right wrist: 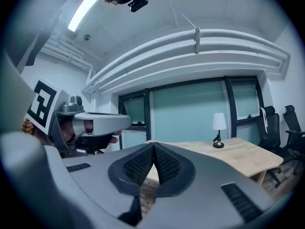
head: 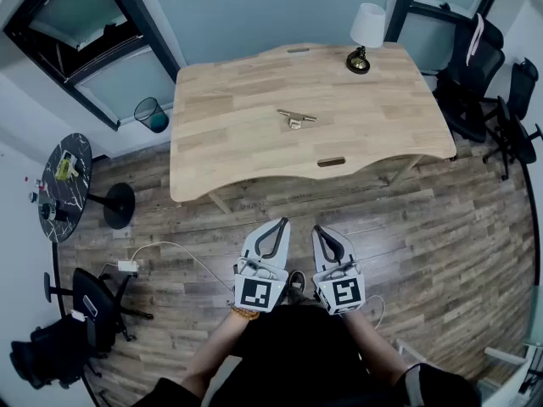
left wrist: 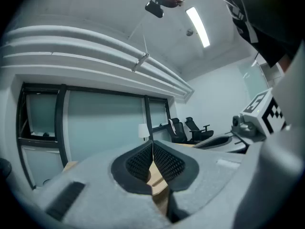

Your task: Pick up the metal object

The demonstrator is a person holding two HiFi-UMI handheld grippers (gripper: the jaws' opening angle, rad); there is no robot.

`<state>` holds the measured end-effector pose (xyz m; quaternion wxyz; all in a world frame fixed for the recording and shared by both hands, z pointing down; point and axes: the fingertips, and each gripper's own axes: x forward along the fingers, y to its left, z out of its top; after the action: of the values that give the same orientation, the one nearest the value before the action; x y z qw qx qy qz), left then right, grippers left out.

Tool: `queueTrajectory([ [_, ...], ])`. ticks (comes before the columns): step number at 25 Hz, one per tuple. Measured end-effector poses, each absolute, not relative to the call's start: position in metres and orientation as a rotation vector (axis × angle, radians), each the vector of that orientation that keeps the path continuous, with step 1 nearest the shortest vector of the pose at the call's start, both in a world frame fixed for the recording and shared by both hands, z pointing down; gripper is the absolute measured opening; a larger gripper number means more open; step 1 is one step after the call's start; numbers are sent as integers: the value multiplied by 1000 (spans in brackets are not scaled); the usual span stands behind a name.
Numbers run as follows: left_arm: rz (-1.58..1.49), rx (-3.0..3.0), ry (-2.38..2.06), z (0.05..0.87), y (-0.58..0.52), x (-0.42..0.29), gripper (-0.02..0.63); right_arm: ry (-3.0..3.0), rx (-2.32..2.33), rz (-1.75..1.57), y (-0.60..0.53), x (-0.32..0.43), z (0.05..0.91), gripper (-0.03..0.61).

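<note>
A wood-plank floor [head: 441, 253] spreads through an office with glass walls, seen from a camera on a person's head. On it stands a broad, pale wooden surface [head: 237, 117] with curved edges. Dark office chairs [head: 479, 75] crowd its right end, and another chair [head: 89, 308] sits at the lower left of the head view. A round side table [head: 72, 164] with a dark, veined top stands near the left wall with small items on it, too small to tell apart. A dark mesh wastebasket [head: 151, 114] sits by the surface's far left corner. A lamp [head: 365, 34] with a white shade and dark base stands upright at the far right of the surface.

Below the surface's near edge, over the floor, the person holds the left gripper [head: 282, 224] and the right gripper [head: 317, 229] side by side. Each gripper is fully closed, its ribbed pads pressed together on nothing. Each bears a cube printed with a black-and-white square marker [head: 262, 293].

The metal object [head: 296, 119], small and brass-toned, lies near the middle of the surface, well apart from both grippers and from the lamp.
</note>
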<state>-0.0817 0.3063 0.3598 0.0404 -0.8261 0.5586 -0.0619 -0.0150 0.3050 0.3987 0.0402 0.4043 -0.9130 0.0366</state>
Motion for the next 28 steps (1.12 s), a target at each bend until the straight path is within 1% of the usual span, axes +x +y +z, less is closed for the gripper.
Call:
queueTrajectory([
  [3,-173,-2547,1757,364,306,-77,17,-2833,1274,158,304,-4,391,5],
  [10,-158,-2523,1824,374,301,-74,17,-2802,1256,132,298,3,399,5],
  [15,-183,-2510,1886,382,288,-86,17,-2755,1278,139,284,8,407,5],
  [19,-199,-2521,1919,391,266,-94,17,-2720,1301,144,265,9,410,5],
  [23,-105,-2523,1941,397,228,-105,17,-2678,1337,135,235,4,417,5],
  [25,-158,-2517,1950,401,214,-113,17,-2659,1346,161,223,0,419,5],
  [28,-171,-2528,1925,398,185,-105,17,-2631,1349,151,197,12,414,5],
])
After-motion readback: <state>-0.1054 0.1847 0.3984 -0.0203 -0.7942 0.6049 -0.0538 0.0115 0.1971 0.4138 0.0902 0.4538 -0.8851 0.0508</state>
